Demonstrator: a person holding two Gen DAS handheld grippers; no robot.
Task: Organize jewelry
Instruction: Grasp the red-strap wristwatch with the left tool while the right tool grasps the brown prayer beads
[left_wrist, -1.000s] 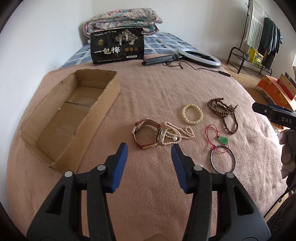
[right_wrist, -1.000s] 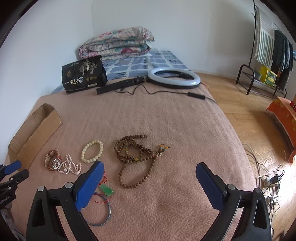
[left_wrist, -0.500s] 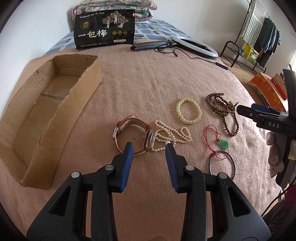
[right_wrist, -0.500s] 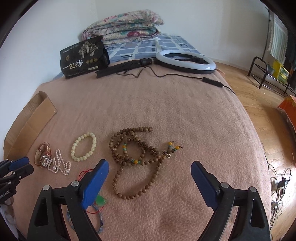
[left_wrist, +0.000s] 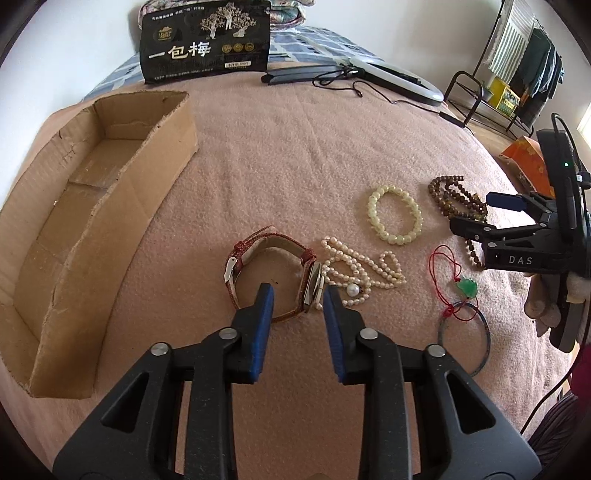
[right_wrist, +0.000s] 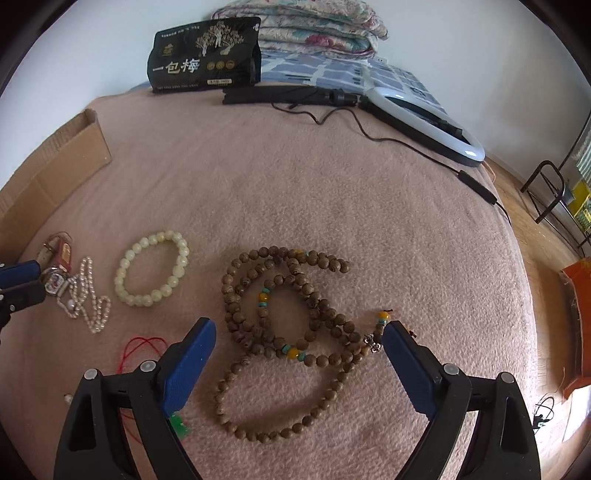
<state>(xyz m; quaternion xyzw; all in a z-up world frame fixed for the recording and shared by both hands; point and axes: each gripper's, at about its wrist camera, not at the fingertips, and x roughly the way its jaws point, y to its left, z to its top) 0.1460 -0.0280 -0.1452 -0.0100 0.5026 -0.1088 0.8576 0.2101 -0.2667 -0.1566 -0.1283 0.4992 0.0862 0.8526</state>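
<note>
Left gripper (left_wrist: 297, 297) is closing, its fingers straddling the watch (left_wrist: 273, 273); right gripper (right_wrist: 297, 341) is gaping wide around the wooden beads (right_wrist: 291, 317), gripping nothing

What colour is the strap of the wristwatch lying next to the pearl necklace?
Reddish-brown with a pale lining, on the wristwatch beside the white pearl necklace; clearest in the left wrist view.
</note>
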